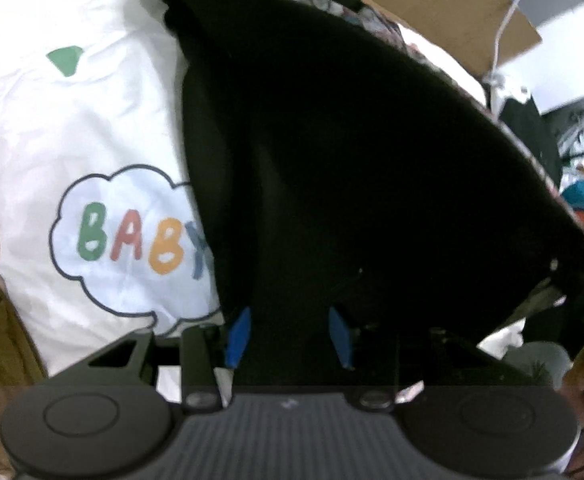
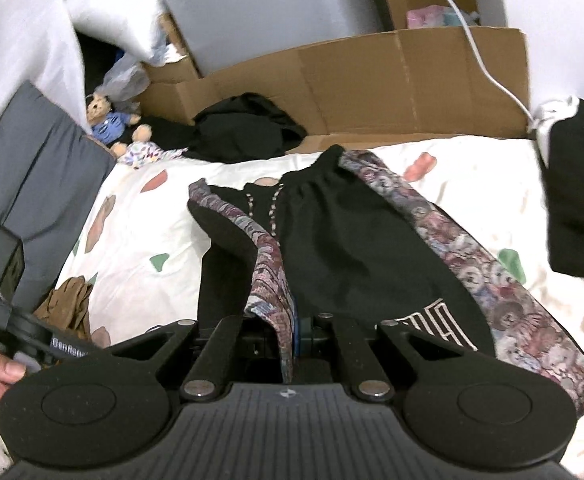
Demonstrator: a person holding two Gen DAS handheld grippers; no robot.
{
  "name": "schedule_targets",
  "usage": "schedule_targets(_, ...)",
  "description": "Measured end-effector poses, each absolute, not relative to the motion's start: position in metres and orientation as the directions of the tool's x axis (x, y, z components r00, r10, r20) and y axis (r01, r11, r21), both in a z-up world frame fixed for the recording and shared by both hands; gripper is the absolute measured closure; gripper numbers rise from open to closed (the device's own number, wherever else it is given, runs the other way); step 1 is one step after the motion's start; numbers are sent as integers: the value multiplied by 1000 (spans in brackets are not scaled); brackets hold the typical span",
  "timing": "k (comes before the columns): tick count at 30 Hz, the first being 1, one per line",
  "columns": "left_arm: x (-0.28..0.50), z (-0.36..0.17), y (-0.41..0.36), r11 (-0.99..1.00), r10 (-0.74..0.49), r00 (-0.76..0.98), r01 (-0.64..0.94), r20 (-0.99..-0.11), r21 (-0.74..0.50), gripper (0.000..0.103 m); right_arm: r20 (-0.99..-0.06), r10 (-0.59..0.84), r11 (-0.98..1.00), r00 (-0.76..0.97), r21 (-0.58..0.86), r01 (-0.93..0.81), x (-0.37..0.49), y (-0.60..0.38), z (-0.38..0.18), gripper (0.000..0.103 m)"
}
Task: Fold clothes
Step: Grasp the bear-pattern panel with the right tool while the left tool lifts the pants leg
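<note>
A lived-in bedroom is showing here; a printed white bedsheet is covering the bed; teddy bears are sitting beside cardboard boxes; dark clothes are lying heaped.

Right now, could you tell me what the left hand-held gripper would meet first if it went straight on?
Most likely the black garment directly ahead of the left hand-held gripper; it already seems to lie between the blue fingertips.

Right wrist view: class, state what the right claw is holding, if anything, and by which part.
The right claw is shut on the black trousers, pinching the patterned side stripe at the near edge.
</note>
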State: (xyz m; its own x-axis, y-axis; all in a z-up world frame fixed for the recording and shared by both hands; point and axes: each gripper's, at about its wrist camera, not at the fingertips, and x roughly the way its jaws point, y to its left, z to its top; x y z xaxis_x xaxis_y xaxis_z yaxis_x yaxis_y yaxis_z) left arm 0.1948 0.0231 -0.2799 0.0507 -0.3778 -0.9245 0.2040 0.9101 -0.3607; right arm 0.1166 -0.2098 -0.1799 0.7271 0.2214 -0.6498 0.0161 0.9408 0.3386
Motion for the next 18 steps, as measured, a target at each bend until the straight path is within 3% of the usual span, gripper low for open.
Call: schedule_targets(18, 155, -317, -15, 932, -310, -14, 191, -950, -307, 57, -656, 173, 922, 735, 370, 113, 97, -295, -188, 98)
